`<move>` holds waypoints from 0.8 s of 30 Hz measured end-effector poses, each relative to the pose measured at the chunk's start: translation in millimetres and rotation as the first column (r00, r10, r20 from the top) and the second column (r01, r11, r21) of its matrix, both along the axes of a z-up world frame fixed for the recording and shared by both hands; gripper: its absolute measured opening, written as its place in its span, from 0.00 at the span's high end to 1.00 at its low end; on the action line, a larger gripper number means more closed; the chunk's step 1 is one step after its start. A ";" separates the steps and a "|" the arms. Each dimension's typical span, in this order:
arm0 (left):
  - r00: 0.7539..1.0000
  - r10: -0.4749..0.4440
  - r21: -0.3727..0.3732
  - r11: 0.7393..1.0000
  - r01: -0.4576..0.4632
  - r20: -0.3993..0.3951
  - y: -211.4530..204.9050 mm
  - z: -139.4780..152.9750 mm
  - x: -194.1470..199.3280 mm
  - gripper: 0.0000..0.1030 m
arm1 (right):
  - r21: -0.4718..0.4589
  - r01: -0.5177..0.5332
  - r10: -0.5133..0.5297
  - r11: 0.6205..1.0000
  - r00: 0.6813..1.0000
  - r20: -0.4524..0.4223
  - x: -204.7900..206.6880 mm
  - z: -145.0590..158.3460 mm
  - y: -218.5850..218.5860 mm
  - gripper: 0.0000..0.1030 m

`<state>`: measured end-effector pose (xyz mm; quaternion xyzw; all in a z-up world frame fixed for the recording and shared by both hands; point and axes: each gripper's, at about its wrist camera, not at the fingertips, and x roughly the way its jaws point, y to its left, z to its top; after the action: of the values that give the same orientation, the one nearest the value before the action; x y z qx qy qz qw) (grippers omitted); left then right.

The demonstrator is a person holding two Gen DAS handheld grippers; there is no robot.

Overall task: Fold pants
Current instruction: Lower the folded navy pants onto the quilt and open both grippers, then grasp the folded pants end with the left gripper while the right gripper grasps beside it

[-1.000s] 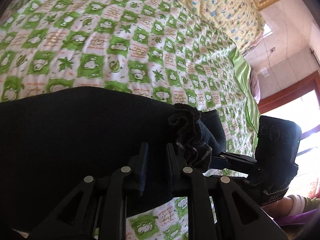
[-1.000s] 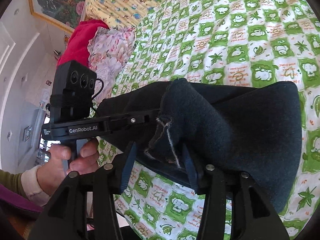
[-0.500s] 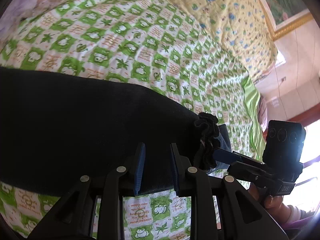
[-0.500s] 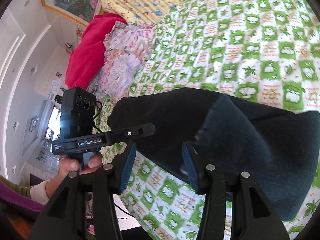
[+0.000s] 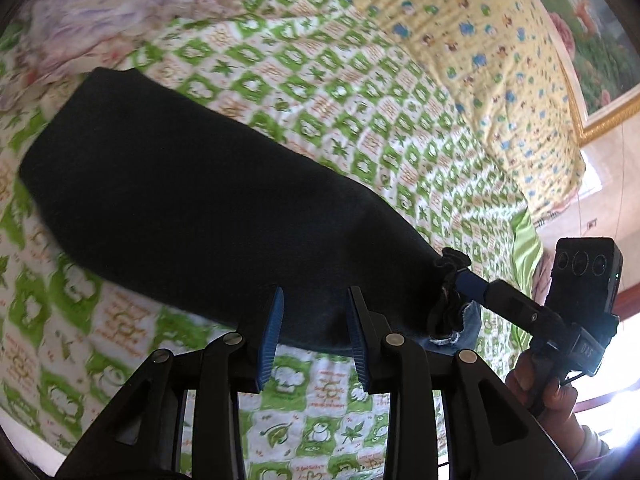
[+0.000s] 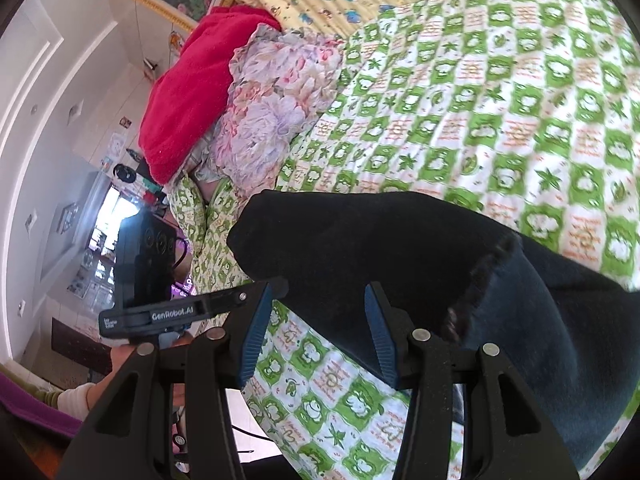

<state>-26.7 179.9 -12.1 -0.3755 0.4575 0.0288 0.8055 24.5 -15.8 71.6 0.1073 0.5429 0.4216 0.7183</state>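
With the left gripper (image 5: 314,334) opening off the pants (image 5: 208,216) and the right gripper (image 6: 316,334) spread empty, the fold may slump apart on the bed (image 5: 360,120).

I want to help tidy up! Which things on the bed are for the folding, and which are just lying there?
For the folding:
- pants, dark, lying on the bedspread
- left gripper, fingers opening, nothing pinched between them
- right gripper, open

Just lying there:
- red blanket
- flowered cloth
- yellow quilt
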 end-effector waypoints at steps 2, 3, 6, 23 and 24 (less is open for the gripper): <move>0.999 0.037 0.000 0.999 -0.037 0.004 7.2 1.2 -10.6 0.65 | -0.006 -0.021 0.021 1.000 1.000 0.004 2.8 0.6 9.6 0.52; 0.998 0.058 0.005 0.998 -0.058 0.003 10.7 2.2 -14.9 0.65 | -0.007 -0.031 0.031 0.999 0.999 0.006 4.7 0.9 14.6 0.52; 0.994 0.113 0.009 0.994 -0.113 -0.001 21.4 2.8 -27.7 0.63 | -0.006 -0.056 0.056 0.998 0.998 0.005 9.3 1.4 29.4 0.51; 0.951 0.308 0.009 0.951 -0.308 -0.028 68.6 -4.3 -74.0 0.56 | -0.043 -0.181 0.182 0.982 0.983 0.005 25.6 -3.9 101.1 0.44; 0.950 0.312 0.009 0.950 -0.312 -0.030 70.2 -4.9 -75.2 0.54 | -0.046 -0.186 0.186 0.981 0.982 0.005 26.2 -4.4 104.5 0.44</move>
<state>-101.9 250.1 -17.0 -0.4410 0.4048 0.1626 0.7844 50.6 88.7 67.2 0.0378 0.5566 0.4750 0.6805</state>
